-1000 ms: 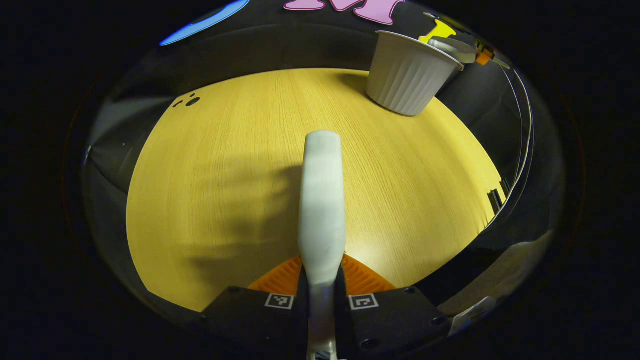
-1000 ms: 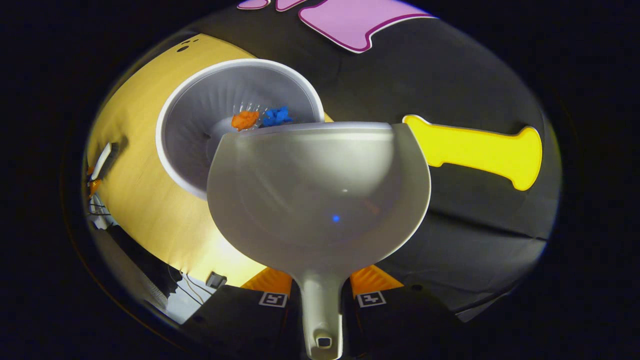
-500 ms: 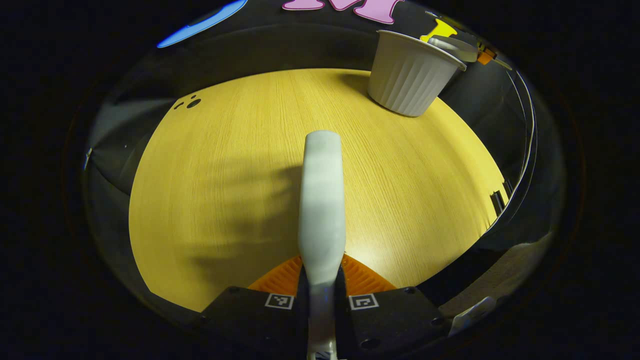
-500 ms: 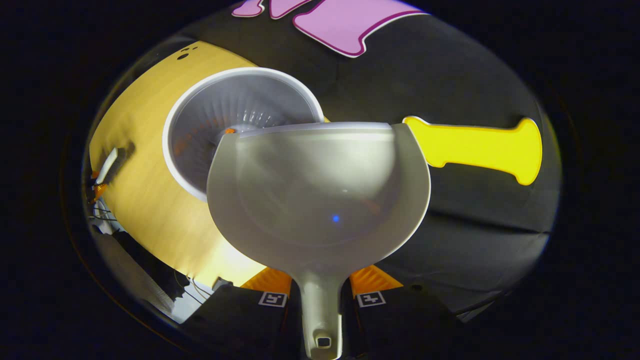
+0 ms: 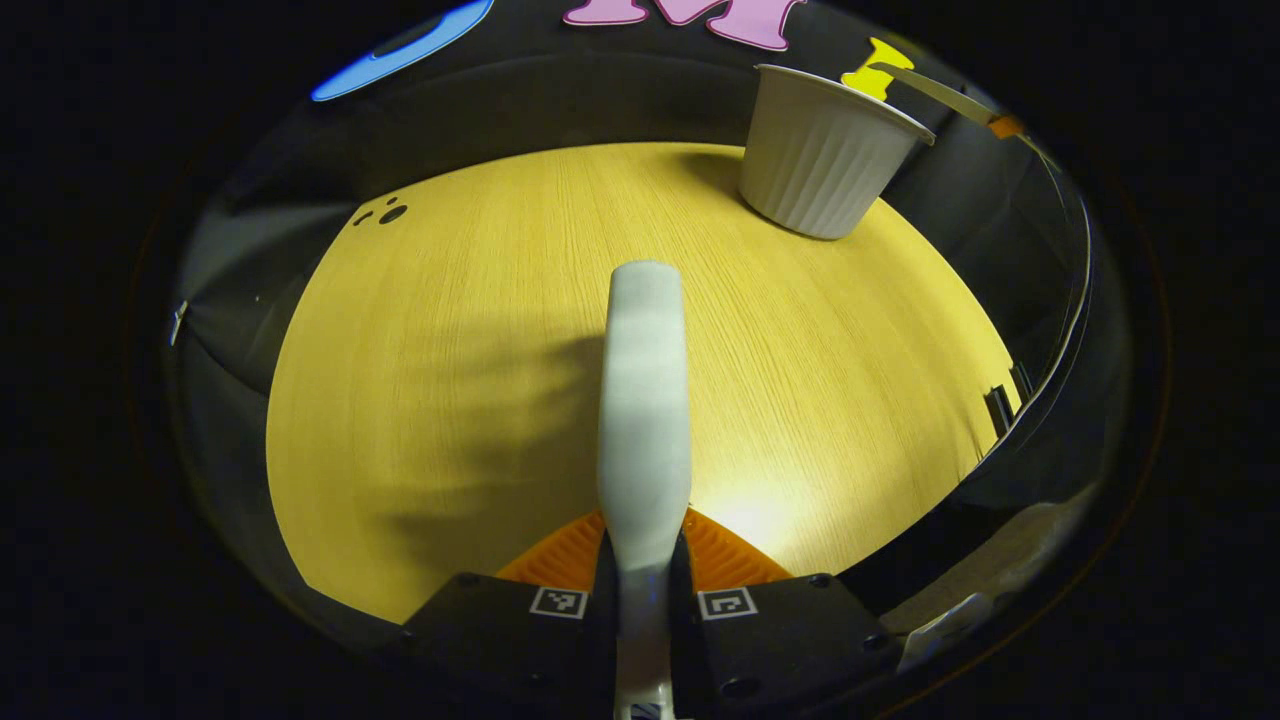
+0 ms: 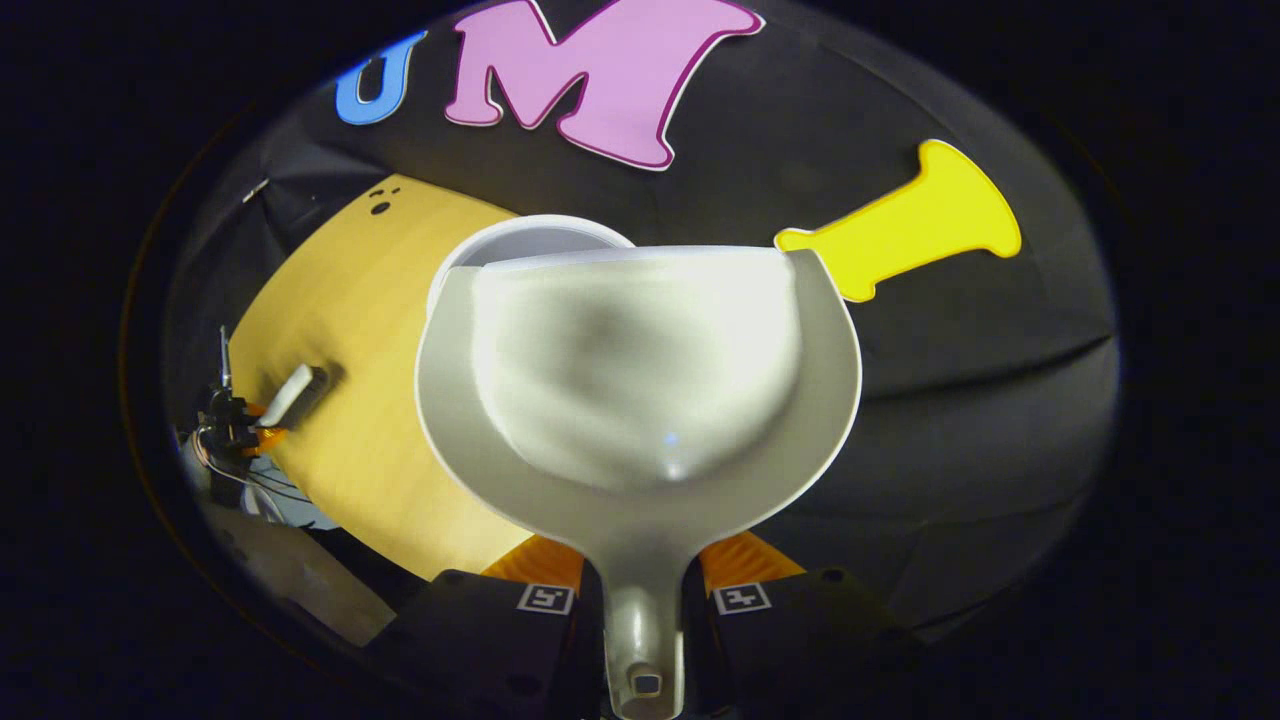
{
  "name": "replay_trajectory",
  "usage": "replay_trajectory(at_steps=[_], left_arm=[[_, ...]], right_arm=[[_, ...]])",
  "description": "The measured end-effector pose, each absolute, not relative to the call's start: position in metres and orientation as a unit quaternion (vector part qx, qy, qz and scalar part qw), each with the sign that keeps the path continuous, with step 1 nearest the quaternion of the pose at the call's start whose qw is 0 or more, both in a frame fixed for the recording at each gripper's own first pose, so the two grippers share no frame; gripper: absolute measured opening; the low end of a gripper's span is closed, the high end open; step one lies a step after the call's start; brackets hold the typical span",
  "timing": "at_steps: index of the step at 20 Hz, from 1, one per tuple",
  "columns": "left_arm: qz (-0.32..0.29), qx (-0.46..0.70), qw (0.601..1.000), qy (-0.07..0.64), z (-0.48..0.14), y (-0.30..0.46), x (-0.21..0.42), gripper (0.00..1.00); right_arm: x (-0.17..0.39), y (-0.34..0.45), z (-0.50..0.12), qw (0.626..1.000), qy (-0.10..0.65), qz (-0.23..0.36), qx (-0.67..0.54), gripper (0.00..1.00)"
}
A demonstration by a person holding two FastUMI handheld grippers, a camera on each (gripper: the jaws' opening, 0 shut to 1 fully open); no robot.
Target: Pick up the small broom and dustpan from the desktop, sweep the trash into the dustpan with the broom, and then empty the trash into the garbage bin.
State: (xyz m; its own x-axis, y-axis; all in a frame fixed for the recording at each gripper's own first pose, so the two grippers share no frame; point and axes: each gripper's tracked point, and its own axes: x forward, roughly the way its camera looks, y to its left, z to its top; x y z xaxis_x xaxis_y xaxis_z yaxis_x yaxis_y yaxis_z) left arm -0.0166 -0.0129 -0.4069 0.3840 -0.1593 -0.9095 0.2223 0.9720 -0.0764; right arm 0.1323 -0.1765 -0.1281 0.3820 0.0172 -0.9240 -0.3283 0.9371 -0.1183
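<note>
- Right hand-held gripper (image 6: pixel 640 590) clamps dustpan (image 6: pixel 640 390) by its handle; rigid, light plastic.
- Left hand-held gripper (image 5: pixel 640 590) grips broom (image 5: pixel 645 400) handle; garbage bin (image 5: pixel 825 150) far ahead-right.

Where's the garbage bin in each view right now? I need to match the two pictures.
Left gripper view: the garbage bin stands at the upper right, on the far right part of the desktop, its ribbed side showing.
Right gripper view: the bin's rim peeks out at upper centre, just behind the dustpan.
Shared landmark: the dark dots on the desktop near its far edge.
</note>
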Motion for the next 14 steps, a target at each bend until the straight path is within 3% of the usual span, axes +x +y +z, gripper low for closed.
replay_trajectory(at_steps=[6,14], left_arm=[[-0.106,0.035,0.834,0.540,-0.404,-0.007,-0.013,0.26],[-0.105,0.046,0.834,0.539,-0.405,-0.006,-0.009,0.26]], right_arm=[[0.052,-0.147,-0.137,0.827,0.537,0.128,-0.104,0.36],[-0.041,-0.070,-0.210,0.805,0.567,0.167,-0.055,0.39]])
